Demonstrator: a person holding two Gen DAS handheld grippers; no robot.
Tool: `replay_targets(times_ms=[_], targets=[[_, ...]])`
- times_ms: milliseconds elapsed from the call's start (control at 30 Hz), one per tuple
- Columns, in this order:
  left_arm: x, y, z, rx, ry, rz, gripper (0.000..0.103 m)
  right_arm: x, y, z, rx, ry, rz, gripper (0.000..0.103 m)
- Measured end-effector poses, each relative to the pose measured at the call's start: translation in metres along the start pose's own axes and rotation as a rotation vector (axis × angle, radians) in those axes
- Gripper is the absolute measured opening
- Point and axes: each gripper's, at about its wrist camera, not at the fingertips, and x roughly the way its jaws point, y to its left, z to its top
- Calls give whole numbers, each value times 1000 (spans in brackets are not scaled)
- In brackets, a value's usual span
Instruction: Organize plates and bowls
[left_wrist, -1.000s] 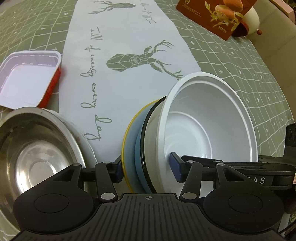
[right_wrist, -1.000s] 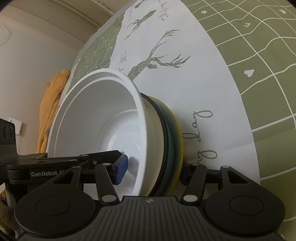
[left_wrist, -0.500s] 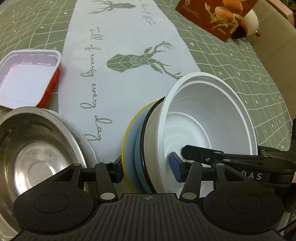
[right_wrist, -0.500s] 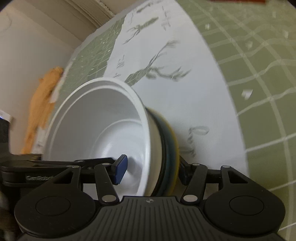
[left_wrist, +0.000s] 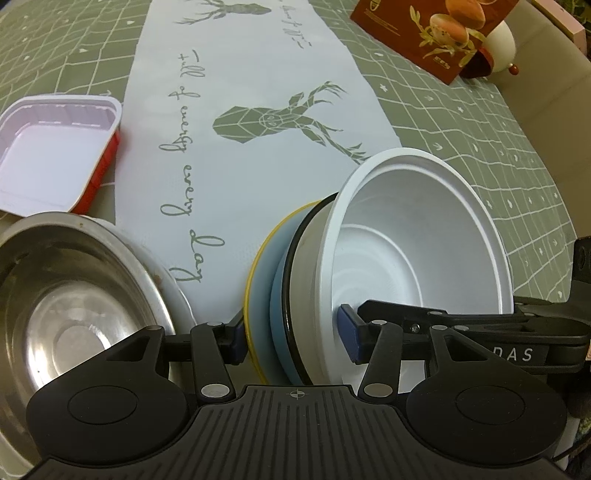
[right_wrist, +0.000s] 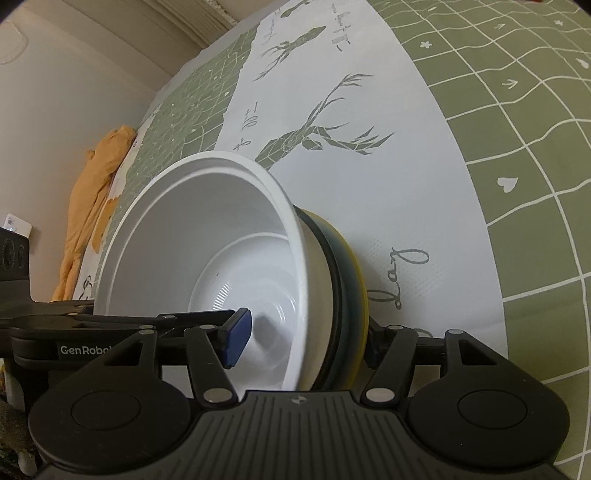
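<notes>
Bowls and plates stand on edge as one nested stack (left_wrist: 295, 295) over the white deer-print runner (left_wrist: 240, 92), gripped from both sides. The left gripper (left_wrist: 293, 341) is clamped on it, one blue pad pressing the yellow-rimmed plate (left_wrist: 258, 280) at the back and the other inside the white bowl (left_wrist: 417, 258) at the front. The right gripper (right_wrist: 306, 343) straddles that stack from the opposite side; its jaws are opening, and its blue pad (right_wrist: 236, 336) stands clear of the white bowl's inner wall. Between yellow plate and white bowl sit a pale blue plate (left_wrist: 277, 314) and a black-rimmed dish (left_wrist: 306, 280). Left of the stack lies a steel bowl (left_wrist: 74, 302); beyond that, a red-sided white tray (left_wrist: 51, 151). Far past the stack stands a brown printed box (left_wrist: 432, 33).
</notes>
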Motion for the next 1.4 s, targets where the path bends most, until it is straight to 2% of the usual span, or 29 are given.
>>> replay_targets(times_ms=[200,367,567,700,800,967,1167,1400], targets=[[0,2,1,-25,21,-2,53,-2,1,-3,12,-1,13,64],[-1,4,1,-59,48,0,52,-4,2,-4,49,7,41,71],[-1,3,2,-71,58,12,52,-2,-1,-5,85,15,50,72],[-3,5,-1,-62,44,-11,51,-2,2,-7,49,9,29,71],[-7,9,-3,-64,34,-51,51,-4,4,-10,39,-15,4,69],[-9,10,-5,-44,30,-88,52,-4,3,-12,55,-31,-59,55],[-1,9,-3,-30,44,-53,57,-2,9,-14,84,-11,-72,55],[3,17,5,-61,100,-78,55,-1,14,-9,118,6,-105,55]])
